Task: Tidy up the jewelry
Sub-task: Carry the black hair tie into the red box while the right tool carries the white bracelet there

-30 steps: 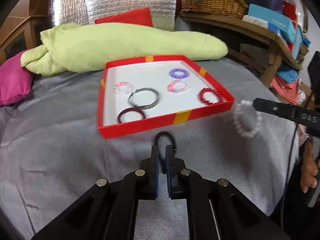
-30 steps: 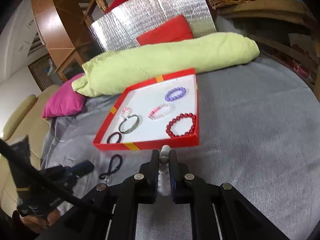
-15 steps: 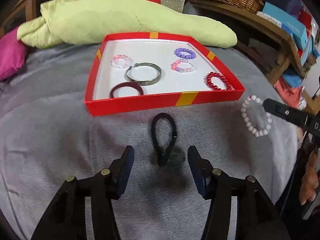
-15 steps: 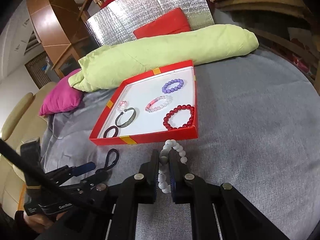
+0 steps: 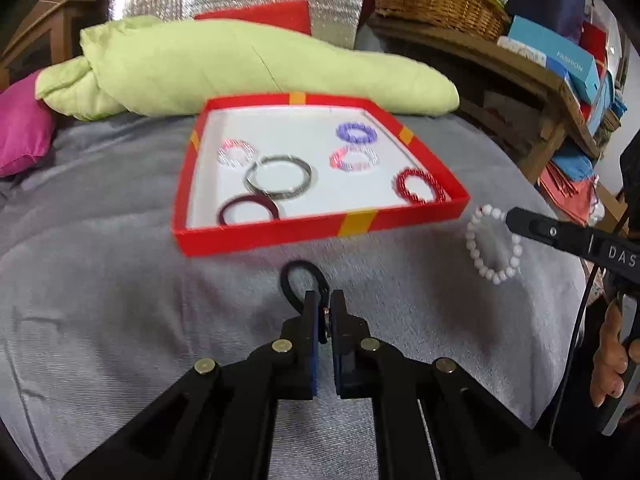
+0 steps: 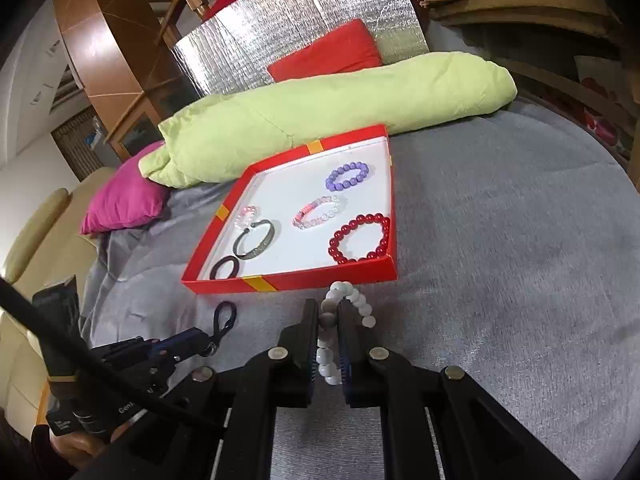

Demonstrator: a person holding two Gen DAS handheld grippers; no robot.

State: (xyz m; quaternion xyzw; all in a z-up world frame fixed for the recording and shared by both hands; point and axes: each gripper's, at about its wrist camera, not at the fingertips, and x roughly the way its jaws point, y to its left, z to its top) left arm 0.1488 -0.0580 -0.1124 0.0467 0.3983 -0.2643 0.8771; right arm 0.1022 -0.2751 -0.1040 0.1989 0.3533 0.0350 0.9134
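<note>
A red tray (image 5: 320, 230) with a white floor lies on the grey bedspread and holds several bracelets. My left gripper (image 5: 325, 300) is shut on a black loop band (image 5: 298, 274) just in front of the tray's near wall; it also shows in the right wrist view (image 6: 224, 320). My right gripper (image 6: 329, 312) is shut on a white bead bracelet (image 6: 352, 300) and holds it in the air to the right of the tray; in the left wrist view the bracelet (image 5: 494, 244) hangs from the gripper's tip.
A light green rolled quilt (image 5: 248, 68) lies behind the tray, with a pink cushion (image 5: 20, 128) at the left. A wooden shelf (image 5: 480, 52) with a wicker basket and boxes stands at the right. The grey bedspread (image 6: 520, 280) spreads around the tray.
Half a second ago my left gripper stood open around the black band; now it has shut on it. The right gripper keeps hold of the white bracelet, slightly shifted.
</note>
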